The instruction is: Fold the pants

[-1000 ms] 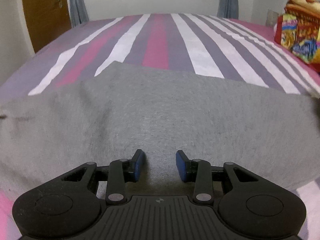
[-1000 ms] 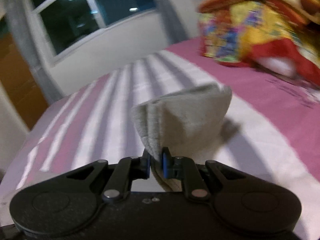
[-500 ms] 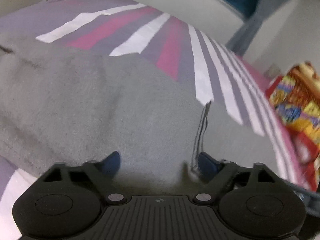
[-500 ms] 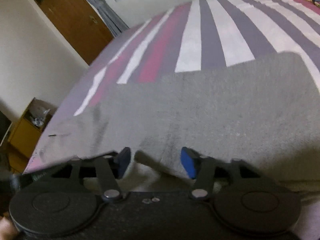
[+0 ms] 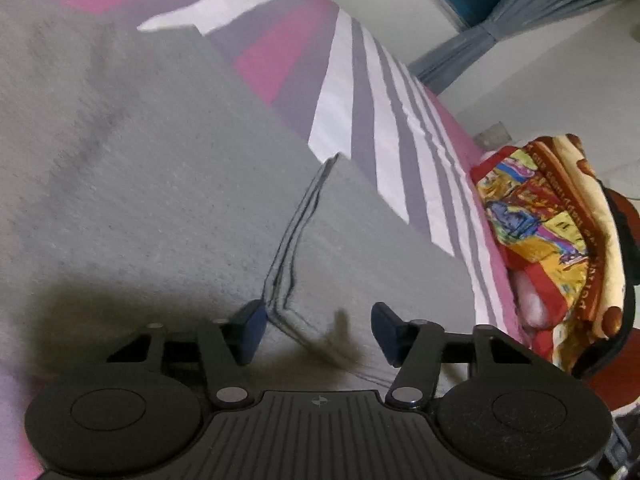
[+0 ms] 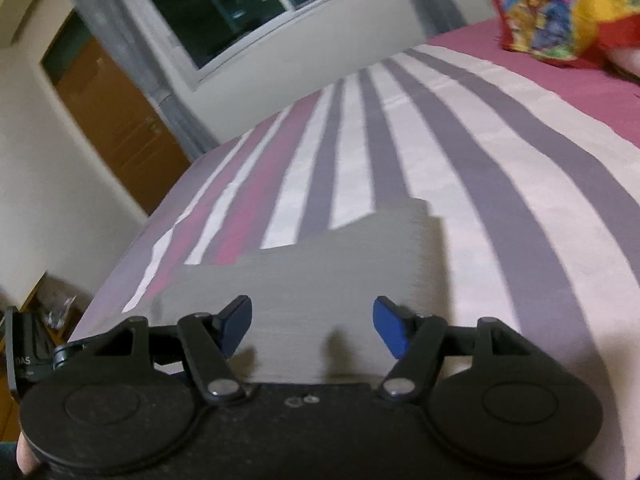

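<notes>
The grey pants [image 5: 160, 184] lie flat on the striped bed, folded over so one layer's hemmed edge [image 5: 296, 228] runs across the other. My left gripper [image 5: 318, 330] is open just above the cloth, its fingers on either side of that edge's near corner. In the right wrist view the folded pants [image 6: 320, 280] show as a grey rectangle. My right gripper [image 6: 312, 326] is open and empty above their near edge.
The bedspread [image 6: 460, 152] has white, grey and pink stripes. A bright patterned blanket pile [image 5: 552, 240] sits at the right end of the bed; it also shows in the right wrist view [image 6: 560, 8]. A wooden door [image 6: 116, 120] and a window [image 6: 224, 12] lie beyond the bed.
My right gripper carried a pants end over, let go and opened, and now hovers over the folded cloth. My left gripper opened wider and swung right to the folded edge.
</notes>
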Tool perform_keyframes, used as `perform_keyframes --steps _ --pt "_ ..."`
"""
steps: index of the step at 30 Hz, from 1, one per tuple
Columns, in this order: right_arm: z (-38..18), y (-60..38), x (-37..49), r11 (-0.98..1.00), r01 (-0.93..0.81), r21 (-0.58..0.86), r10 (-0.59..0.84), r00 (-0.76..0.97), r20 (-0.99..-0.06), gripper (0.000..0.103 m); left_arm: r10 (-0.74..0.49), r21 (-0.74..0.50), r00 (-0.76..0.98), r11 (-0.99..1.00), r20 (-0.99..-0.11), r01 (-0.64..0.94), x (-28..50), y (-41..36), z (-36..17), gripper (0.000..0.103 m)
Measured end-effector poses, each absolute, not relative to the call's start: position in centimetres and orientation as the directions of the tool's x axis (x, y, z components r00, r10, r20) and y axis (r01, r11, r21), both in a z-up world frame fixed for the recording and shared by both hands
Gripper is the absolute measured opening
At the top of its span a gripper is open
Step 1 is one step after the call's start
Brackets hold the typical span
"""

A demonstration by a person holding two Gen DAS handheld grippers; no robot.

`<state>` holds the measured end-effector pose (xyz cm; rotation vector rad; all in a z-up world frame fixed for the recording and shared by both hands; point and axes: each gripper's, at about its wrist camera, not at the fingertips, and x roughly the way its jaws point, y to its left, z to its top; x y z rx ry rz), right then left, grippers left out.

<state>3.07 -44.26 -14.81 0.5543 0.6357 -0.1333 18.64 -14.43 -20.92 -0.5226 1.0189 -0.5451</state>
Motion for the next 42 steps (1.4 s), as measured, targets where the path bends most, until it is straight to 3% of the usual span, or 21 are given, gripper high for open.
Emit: perform_keyframes --steps 1,3,4,5,8,13,20,24,28,31,34,37,42 --pt "-15.0 -44.6 2.8 0.841 0.296 0.453 0.04 0.8 -0.598 0.068 -0.644 -0.641 0.419 0.748 -0.64 0.171 18.7 -14.7 -21.2 0.058" --pt "-15.5 -45.2 2.5 0.827 0.317 0.464 0.029 0.8 -0.6 0.068 -0.652 -0.662 0.422 0.735 -0.63 0.146 19.0 -15.0 -21.6 0.047" --pt "-15.7 -45.3 2.5 0.821 0.327 0.468 0.024 0.799 -0.6 0.068 -0.661 -0.676 0.414 0.724 -0.625 0.135 19.3 -15.3 -21.9 0.03" --pt "-16.0 -45.0 2.1 0.814 0.338 0.472 0.017 0.799 -0.601 0.068 -0.664 -0.682 0.403 0.721 -0.63 0.123 19.5 -15.6 -22.2 0.019" --pt "-16.4 -45.6 1.8 0.79 0.375 0.485 -0.005 0.795 -0.606 0.067 -0.651 -0.672 0.435 0.729 -0.622 0.132 19.1 -16.2 -21.9 0.017" --pt "-16.4 -46.7 1.3 0.776 0.411 0.478 -0.049 0.795 -0.604 0.064 -0.652 -0.657 0.527 0.723 -0.545 0.214 18.5 -15.8 -18.1 0.016" --pt "-15.5 -44.7 3.3 0.836 0.348 0.425 -0.024 0.797 -0.604 0.058 -0.597 -0.582 0.663 0.761 -0.452 0.288 18.1 -9.0 -11.5 0.015" --pt "-15.4 -41.5 5.3 0.898 0.277 0.341 0.001 0.775 -0.632 0.051 -0.525 -0.489 0.661 0.832 -0.537 0.263 18.0 -6.7 -13.3 0.016" --pt "-16.8 -38.4 7.6 0.94 0.218 0.261 0.025 0.721 -0.693 0.047 -0.451 -0.411 0.568 0.888 -0.688 0.206 18.9 -7.4 -18.6 0.016" --pt "-18.7 -36.9 8.8 0.973 0.18 0.144 -0.006 0.643 -0.766 0.047 -0.433 -0.399 0.586 0.896 -0.685 0.196 19.0 -7.5 -18.6 0.022" --pt "-18.9 -36.4 8.8 0.984 0.143 0.104 -0.011 0.634 -0.773 0.048 -0.401 -0.368 0.614 0.911 -0.68 0.187 18.8 -7.2 -16.8 0.032" --pt "-17.8 -36.7 8.7 0.981 0.147 0.127 0.001 0.651 -0.759 0.049 -0.383 -0.346 0.676 0.917 -0.629 0.197 18.1 -6.2 -14.9 0.033" --pt "-16.5 -37.0 11.6 0.985 0.142 0.093 -0.026 0.67 -0.742 0.05 -0.386 -0.305 0.651 0.922 -0.654 0.24 21.4 -8.8 -13.6 0.033"
